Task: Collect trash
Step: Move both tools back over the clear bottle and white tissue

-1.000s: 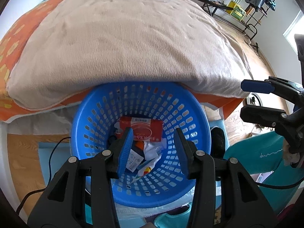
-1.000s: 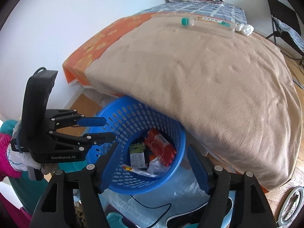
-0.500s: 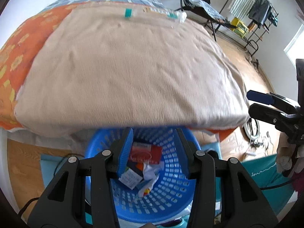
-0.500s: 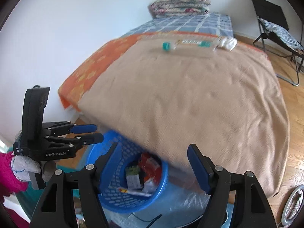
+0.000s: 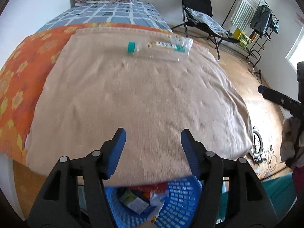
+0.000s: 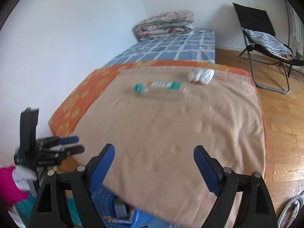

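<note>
- Clear crushed plastic bottle (image 5: 158, 50) with teal cap lies sideways on fuzzy beige blanket (image 5: 136, 102), far end of bed
- Crumpled white tissue (image 6: 201, 74) beside it
- Blue perforated plastic basket (image 5: 176, 199) of wrappers below bed edge
- Left claw (image 5: 153, 138) and right claw (image 6: 153, 154) spread, empty
- Wooden floor (image 6: 281, 114), folding chair (image 6: 264, 38)

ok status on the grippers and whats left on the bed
Left gripper open, empty. Right gripper open, empty. Plastic bottle and crumpled wrapper lying on beige blanket. Path unobstructed.
</note>
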Tool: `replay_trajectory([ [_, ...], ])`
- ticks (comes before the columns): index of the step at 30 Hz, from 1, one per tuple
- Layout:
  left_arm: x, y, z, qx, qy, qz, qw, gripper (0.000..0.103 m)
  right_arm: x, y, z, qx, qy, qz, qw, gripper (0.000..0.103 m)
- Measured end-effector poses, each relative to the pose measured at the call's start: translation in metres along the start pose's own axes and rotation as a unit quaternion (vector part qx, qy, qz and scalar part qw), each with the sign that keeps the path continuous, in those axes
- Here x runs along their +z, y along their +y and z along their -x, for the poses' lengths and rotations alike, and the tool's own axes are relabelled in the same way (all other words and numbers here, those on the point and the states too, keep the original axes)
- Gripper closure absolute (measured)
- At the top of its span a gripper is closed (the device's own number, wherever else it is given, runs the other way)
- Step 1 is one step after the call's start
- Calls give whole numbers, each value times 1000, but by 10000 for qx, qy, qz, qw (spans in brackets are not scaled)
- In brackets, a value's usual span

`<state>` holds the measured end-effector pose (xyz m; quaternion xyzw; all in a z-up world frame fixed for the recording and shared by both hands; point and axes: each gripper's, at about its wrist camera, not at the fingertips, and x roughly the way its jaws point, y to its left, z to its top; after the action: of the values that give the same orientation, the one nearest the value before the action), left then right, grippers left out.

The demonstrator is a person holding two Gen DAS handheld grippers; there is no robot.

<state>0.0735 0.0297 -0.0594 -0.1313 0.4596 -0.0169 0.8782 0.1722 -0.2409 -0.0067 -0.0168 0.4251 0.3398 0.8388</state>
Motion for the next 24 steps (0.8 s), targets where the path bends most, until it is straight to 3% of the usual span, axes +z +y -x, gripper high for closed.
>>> replay_trajectory([
  [9,47,9,-27,-138,-91,350,9992,41,69,-51,-68,150,-154,-246,9995,17],
  [11,56,12,-35,-175,-118,465,9987,41,79,-57,-86,280,-126,-289,9991,21],
  [24,81,7,-80,-243,-66,573,9980,41,130,-82,-179,771,-176,-522,9955,21],
])
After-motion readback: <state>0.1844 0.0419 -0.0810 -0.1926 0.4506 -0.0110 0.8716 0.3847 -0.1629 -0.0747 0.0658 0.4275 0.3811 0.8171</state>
